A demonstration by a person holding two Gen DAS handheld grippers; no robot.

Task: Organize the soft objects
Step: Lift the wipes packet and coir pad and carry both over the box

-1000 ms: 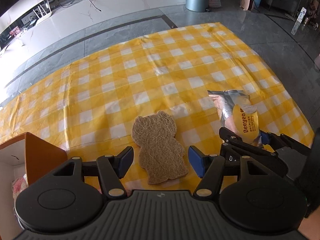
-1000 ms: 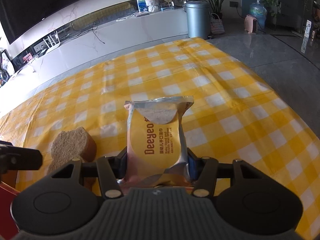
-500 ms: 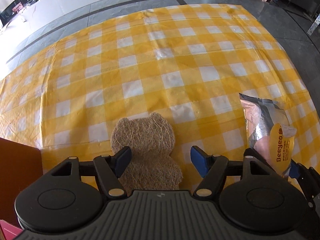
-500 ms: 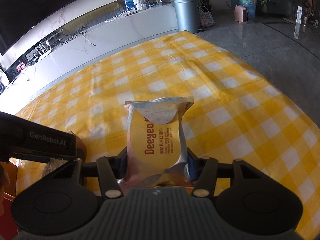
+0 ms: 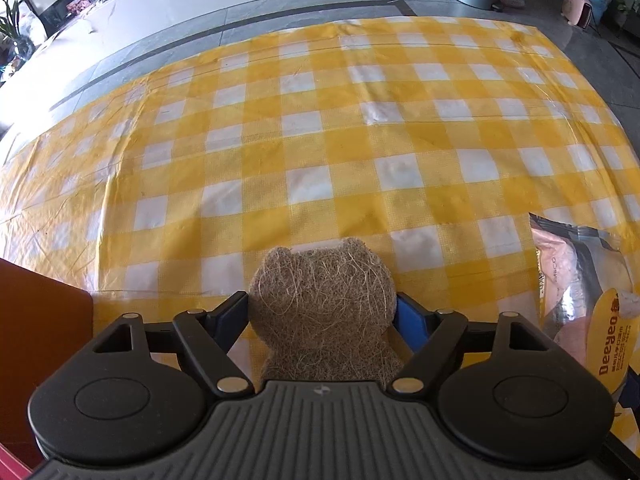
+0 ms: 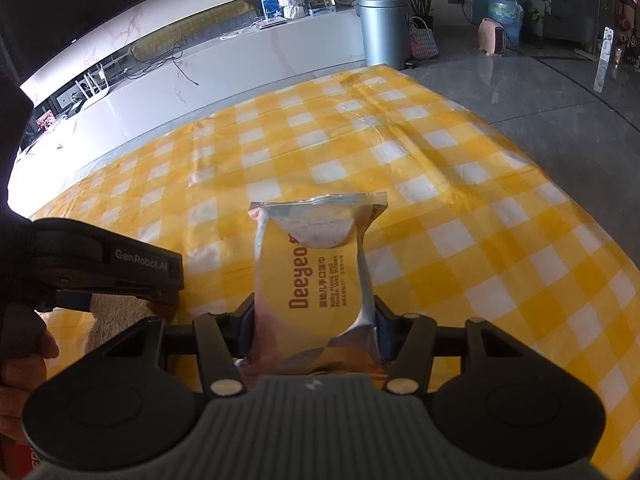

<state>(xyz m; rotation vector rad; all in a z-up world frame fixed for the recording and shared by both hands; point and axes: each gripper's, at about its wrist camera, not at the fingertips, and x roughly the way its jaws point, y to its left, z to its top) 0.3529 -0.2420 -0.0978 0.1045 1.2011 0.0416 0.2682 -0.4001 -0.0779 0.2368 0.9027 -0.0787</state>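
A brown bear-shaped fibre sponge (image 5: 320,280) lies flat on the yellow checked tablecloth (image 5: 320,140). My left gripper (image 5: 322,302) points steeply down over it, its jaws opening. The bear's head sits between the blue pads, which stand at its sides without squeezing it. In the right wrist view the sponge (image 6: 116,316) shows under the left gripper's black body. My right gripper (image 6: 316,320) is shut on the lower end of a yellow and silver pack of wet wipes (image 6: 316,272). That pack (image 5: 588,300) also appears at the right edge of the left wrist view.
An orange box (image 5: 40,320) stands at the near left corner of the cloth. A hand (image 6: 20,352) holds the left gripper. Beyond the cloth lie grey floor, a white low cabinet and a metal bin (image 6: 382,28).
My left gripper has come down and forward over the sponge with its jaws spreading wider, so the bear's head now lies between the fingers. The right gripper and its pack have stayed put.
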